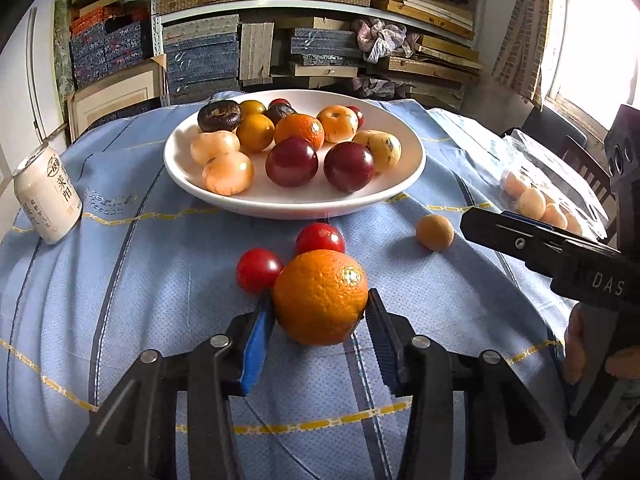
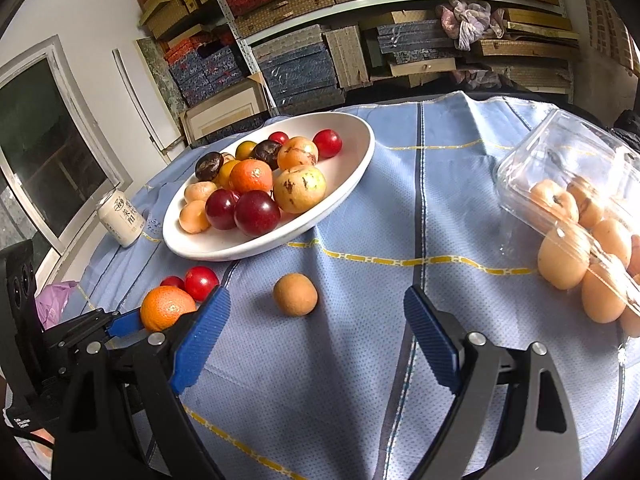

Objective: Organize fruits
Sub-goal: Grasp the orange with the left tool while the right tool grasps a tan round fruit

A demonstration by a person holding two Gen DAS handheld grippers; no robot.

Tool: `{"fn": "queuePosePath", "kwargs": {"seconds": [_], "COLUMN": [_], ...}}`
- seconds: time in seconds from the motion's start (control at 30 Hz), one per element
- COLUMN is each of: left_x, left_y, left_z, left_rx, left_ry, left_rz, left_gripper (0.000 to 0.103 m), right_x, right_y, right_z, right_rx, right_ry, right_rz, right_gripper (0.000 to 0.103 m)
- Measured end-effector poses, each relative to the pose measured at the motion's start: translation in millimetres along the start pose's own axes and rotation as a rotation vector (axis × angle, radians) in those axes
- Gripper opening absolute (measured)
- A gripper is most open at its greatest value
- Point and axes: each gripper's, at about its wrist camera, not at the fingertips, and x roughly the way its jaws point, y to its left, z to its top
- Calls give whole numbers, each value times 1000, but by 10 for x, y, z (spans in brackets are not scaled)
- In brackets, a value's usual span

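An orange (image 1: 320, 296) lies on the blue cloth in front of the white plate (image 1: 400, 188). My left gripper (image 1: 320, 305) is shut on it, one blue pad pressed against each side. Two small red fruits (image 1: 320, 238) (image 1: 258, 270) sit just behind the orange, touching it. The plate holds several plums, oranges and pale and dark fruits. In the right wrist view my right gripper (image 2: 316, 299) stands open above the cloth, nothing between its fingers. A small tan round fruit (image 2: 295, 294) lies just beyond its fingertips. The orange (image 2: 166, 306) shows there at the lower left.
A pale drink can (image 1: 48, 196) stands left of the plate. An open clear plastic box (image 2: 560, 152) with several pale fruits lies at the table's right side. Shelves stacked with boxes fill the back. A hand (image 1: 576, 344) holds the right gripper's handle.
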Motion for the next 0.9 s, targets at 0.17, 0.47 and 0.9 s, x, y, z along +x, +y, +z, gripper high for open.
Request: {"fn": "queuePosePath", "kwargs": {"seconds": [0.17, 0.47, 0.9], "left_x": [3, -30, -354], "left_y": [12, -2, 49], "left_z": [11, -12, -81], "left_rx": [-7, 6, 28], "left_ry": [-1, -16, -50], "left_rz": [1, -3, 29], "left_gripper": [46, 45, 45], "right_x": [24, 38, -21], "right_y": [-7, 34, 151], "right_z": [-9, -26, -53], "right_rx": [8, -24, -109], "right_ry": [8, 24, 14], "right_rz": [5, 1, -26], "right_gripper": [86, 86, 86]}}
